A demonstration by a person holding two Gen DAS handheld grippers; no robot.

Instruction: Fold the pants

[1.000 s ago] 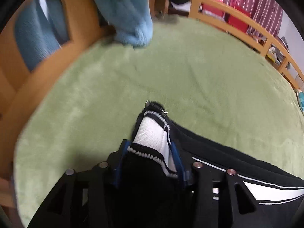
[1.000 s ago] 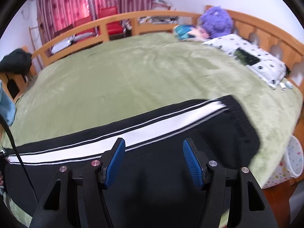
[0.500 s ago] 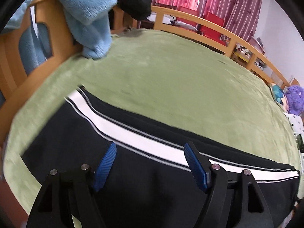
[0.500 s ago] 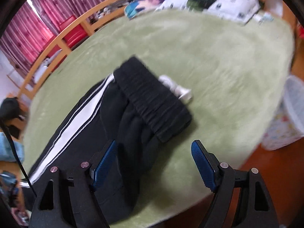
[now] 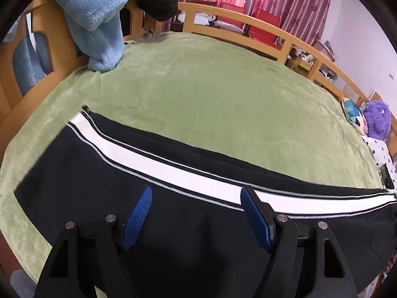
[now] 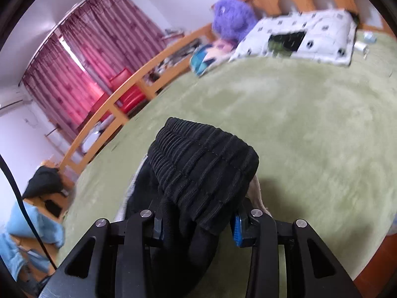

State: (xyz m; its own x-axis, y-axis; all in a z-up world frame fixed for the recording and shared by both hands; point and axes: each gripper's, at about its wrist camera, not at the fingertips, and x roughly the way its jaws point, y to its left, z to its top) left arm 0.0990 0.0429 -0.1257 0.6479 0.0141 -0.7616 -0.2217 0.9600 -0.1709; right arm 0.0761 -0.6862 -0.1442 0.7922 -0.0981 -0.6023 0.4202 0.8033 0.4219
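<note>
Right wrist view: the right gripper (image 6: 198, 219) is now clamped on the ribbed waistband (image 6: 203, 164) of the pants (image 5: 104, 188), the black cloth bunched between its blue pads and raised off the green blanket (image 6: 310, 129). Half a second ago those jaws stood wide above the waistband, which lay flat; a second ago they hovered over the flat cloth near the stripe. So the grasp at the waist end has only just been made. A pale bit of cloth shows under the waistband on the right side, perhaps a pocket lining, though blur makes that unsure.

In the left wrist view, the left gripper (image 5: 194, 217) hangs with its jaws wide and empty over the leg, near the white stripe (image 5: 158, 162). A second ago it pinched the striped cuff; that hold was dropped by half a second ago, and the leg now lies spread along the near edge of the bed, cuff end to the left.

My reading: the legs are laid out and the lengthwise fold is beginning, with the waist end likely to be carried over toward the cuffs. Lifted by one hand, the bunched waistband could drag the layers askew.
</note>
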